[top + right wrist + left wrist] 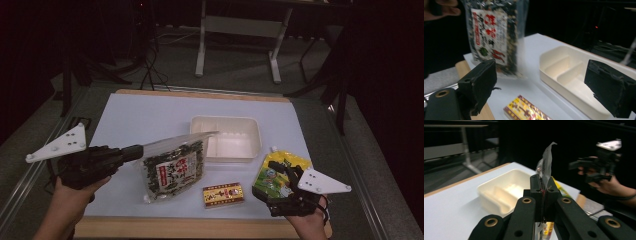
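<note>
Claw [141, 151] on the left is pressed tight on the clear top seam of the seaweed snack bag [173, 170], which hangs lifted and tilted from its tips with the lower corner near the tabletop [130, 117]. Just beyond that claw sits the cream compartment tray [227, 138], bare inside, so I judge the packing has only begun: the bag is picked up but not yet placed. To the far side of the hanging bag waits the right claw [280, 175], its jaws spread wide with nothing between them, hovering over a yellow-green pouch [278, 170]. Between the two claws a small red-and-gold box [223, 194] lies flat. White sheeting covers the tabletop, wood showing at its edge, and the room around is dark, with a desk frame [240, 35] behind.
</note>
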Demonstrator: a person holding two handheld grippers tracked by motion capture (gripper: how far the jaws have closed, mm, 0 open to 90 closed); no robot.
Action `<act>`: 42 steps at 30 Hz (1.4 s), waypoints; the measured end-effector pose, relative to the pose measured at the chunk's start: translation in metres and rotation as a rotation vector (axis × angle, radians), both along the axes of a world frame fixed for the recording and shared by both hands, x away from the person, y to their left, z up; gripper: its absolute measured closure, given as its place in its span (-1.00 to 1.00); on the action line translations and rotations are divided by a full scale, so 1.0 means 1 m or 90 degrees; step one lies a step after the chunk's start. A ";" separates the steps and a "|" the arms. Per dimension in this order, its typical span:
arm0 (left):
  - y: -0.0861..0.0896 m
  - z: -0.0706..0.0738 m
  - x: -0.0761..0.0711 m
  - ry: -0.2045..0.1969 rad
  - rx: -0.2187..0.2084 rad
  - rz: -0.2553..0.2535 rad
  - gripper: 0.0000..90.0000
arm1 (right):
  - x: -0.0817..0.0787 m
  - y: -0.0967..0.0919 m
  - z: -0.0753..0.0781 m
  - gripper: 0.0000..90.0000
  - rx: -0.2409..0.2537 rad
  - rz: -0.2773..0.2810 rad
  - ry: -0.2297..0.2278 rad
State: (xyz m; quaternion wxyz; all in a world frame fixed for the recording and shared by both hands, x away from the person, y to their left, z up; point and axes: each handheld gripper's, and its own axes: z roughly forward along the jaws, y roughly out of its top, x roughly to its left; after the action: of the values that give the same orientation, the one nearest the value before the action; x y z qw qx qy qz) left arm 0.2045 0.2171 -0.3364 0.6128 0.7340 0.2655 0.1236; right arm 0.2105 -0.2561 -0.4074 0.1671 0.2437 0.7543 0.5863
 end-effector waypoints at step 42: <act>-0.070 -0.002 0.036 -0.040 -0.090 -0.152 0.98 | 0.059 0.031 0.019 0.53 0.028 0.324 0.083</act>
State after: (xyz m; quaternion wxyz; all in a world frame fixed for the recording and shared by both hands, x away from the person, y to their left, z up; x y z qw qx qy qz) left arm 0.2405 0.1475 -0.3382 0.6814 0.7109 0.1654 0.0538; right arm 0.2698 -0.2248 -0.3879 -0.0400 0.0871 0.7875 0.6089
